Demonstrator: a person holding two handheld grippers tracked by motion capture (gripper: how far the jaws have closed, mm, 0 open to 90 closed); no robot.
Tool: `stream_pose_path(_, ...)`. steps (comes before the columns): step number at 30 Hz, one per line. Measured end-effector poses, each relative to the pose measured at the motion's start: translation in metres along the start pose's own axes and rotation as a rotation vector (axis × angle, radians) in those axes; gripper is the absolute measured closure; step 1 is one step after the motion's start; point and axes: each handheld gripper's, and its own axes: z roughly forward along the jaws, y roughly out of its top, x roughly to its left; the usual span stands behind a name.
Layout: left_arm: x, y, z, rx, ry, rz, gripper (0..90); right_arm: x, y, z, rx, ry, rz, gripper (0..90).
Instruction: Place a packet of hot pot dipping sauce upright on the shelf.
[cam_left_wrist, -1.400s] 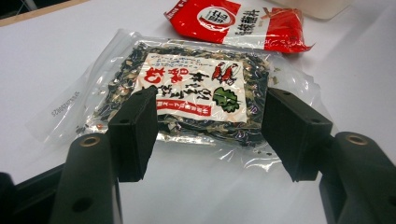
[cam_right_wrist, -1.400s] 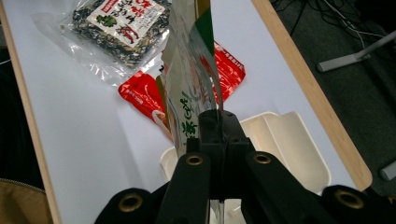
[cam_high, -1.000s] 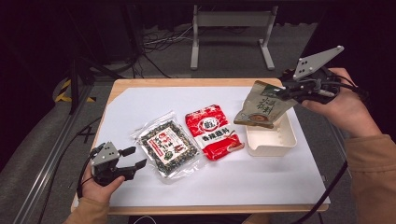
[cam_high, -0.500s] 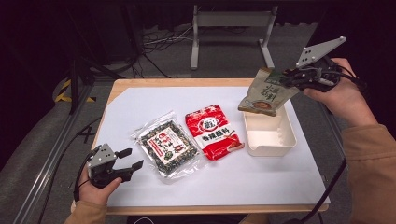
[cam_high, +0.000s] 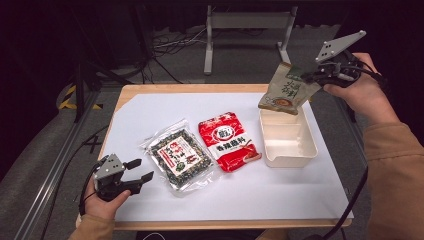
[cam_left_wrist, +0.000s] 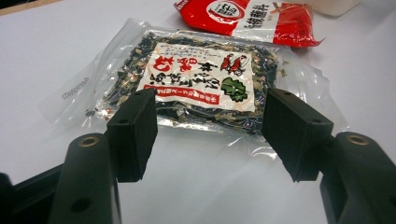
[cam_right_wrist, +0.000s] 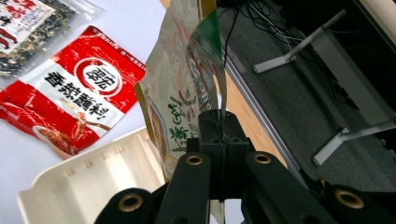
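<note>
My right gripper (cam_high: 312, 77) (cam_right_wrist: 223, 122) is shut on the edge of an olive and tan food pouch (cam_high: 286, 89) (cam_right_wrist: 180, 95), which hangs tilted in the air above the far end of a cream plastic tray (cam_high: 312, 145) (cam_right_wrist: 60, 182). On the white sheet lie a red sauce packet (cam_high: 226, 140) (cam_right_wrist: 77, 95) (cam_left_wrist: 243, 14) and a clear packet of dark dried seaweed (cam_high: 179, 157) (cam_left_wrist: 201, 81). Near the table's front left corner my left gripper (cam_high: 141, 172) (cam_left_wrist: 210, 128) rests open, its jaws pointing at the seaweed packet without touching it.
A white sheet (cam_high: 150, 115) covers most of the wooden table (cam_high: 125, 90). Beyond the far edge stand a grey metal stand (cam_high: 245, 22) and loose cables on the floor. A metal rail (cam_high: 55, 165) runs along the left side.
My right gripper has carried the pouch away from me and a little higher, from over the tray's middle to above its far end. The left gripper has stayed put.
</note>
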Motion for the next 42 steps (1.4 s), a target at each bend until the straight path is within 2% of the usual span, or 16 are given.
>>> stream_pose_path(10, 0.0, -0.001, -0.002, -0.002, 0.007, -0.002, 36.7, -0.013, -0.003, 0.015, 0.032, -0.013, 0.009, 89.9)
stream_pose_path(15, 0.0, -0.001, -0.002, 0.0, 0.008, -0.002, 36.7, -0.018, -0.008, 0.023, 0.018, -0.029, 0.007, 89.9)
stream_pose_path(21, 0.001, -0.002, -0.002, 0.003, 0.008, -0.004, 36.7, -0.022, -0.015, 0.035, 0.028, -0.024, 0.017, 89.9)
stream_pose_path(33, 0.001, -0.002, -0.002, 0.003, 0.006, -0.004, 36.7, -0.026, -0.024, 0.054, 0.032, -0.048, 0.035, 89.9)
stream_pose_path(42, 0.001, -0.002, -0.002, 0.001, 0.007, -0.004, 36.7, -0.027, -0.027, 0.063, 0.072, -0.091, 0.012, 89.9)
